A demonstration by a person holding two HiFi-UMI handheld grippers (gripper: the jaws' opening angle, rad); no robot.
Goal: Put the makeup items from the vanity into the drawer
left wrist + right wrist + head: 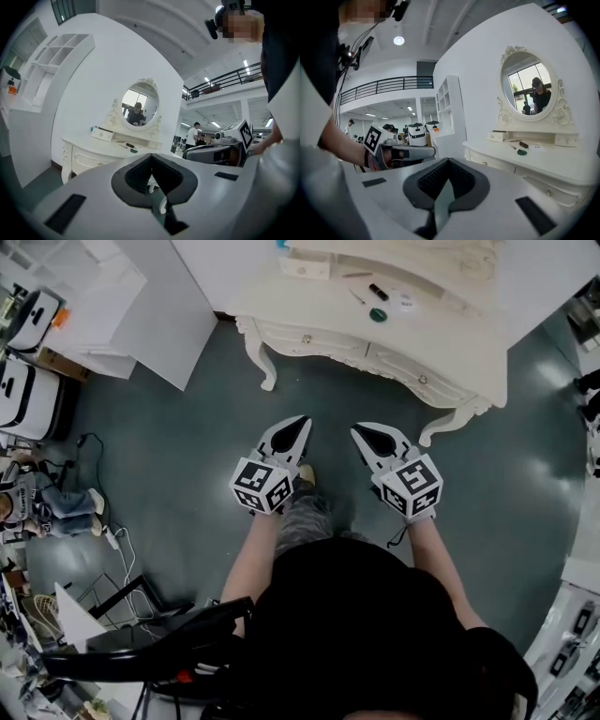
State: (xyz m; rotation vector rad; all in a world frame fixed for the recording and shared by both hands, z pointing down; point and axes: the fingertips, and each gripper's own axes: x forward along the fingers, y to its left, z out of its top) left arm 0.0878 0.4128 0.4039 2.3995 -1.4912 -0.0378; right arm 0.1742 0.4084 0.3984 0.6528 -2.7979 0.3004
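Both tongs closed & empty: left tongs, right tongs, well short of tabletop. Makeup items lie on it, near the back; drawer not yet pulled out. Risk: small, thin bits slip or roll off on a sloppy pinch; knob tiny, easy to miss.

Makeup items lie on the vanity, before its mirror, above its drawers.

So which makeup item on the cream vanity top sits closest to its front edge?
The round dark-green disc. The short black tube, thin pencil and white round item all lie further back.
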